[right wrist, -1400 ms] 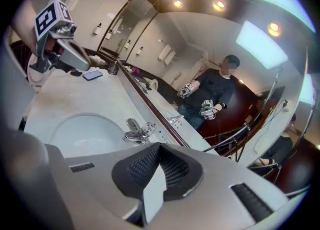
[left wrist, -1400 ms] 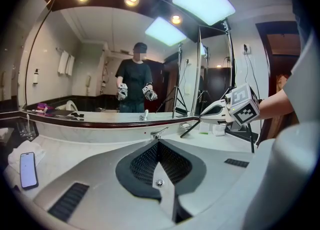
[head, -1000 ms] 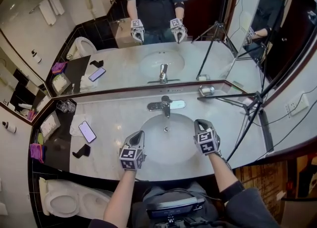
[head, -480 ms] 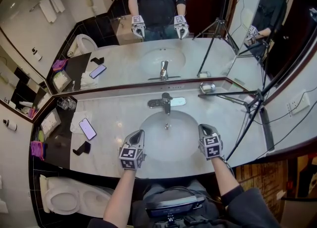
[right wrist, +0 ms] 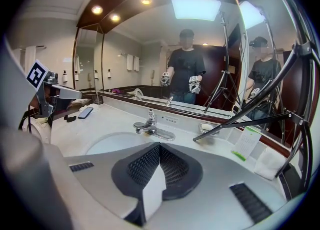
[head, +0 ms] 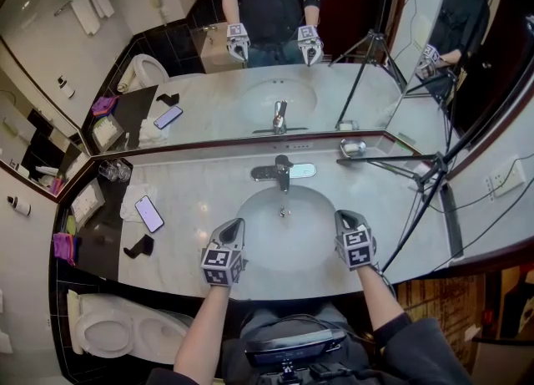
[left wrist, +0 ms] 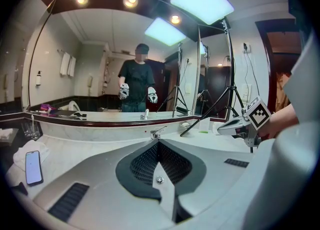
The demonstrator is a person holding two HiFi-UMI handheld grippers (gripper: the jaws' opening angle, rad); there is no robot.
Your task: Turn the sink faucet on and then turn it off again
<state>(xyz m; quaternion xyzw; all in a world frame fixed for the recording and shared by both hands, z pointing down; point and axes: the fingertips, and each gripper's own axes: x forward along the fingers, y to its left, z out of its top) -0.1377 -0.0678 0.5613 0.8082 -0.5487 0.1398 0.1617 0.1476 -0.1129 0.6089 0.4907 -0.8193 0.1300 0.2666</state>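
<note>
The chrome sink faucet [head: 282, 171] stands at the back of the white oval basin [head: 265, 208] with its lever on top; I see no stream under the spout. It also shows in the right gripper view as the faucet [right wrist: 150, 124], and just beyond the jaw tips in the left gripper view as the faucet [left wrist: 157, 132]. My left gripper [head: 235, 226] hovers at the basin's near left rim, shut and empty. At the near right rim my right gripper [head: 340, 216] is also shut and empty. Both are well short of the faucet.
A phone [head: 149, 213] on a cloth and a small black object [head: 138, 247] lie on the counter's left. A soap dish [head: 351, 149] sits back right, with tripod legs [head: 417, 176] across the right counter. The mirror [head: 275, 58] rises behind, and a toilet [head: 117, 333] is lower left.
My right gripper has shifted a little to the right and toward the counter's near edge. The left gripper has stayed where it was.
</note>
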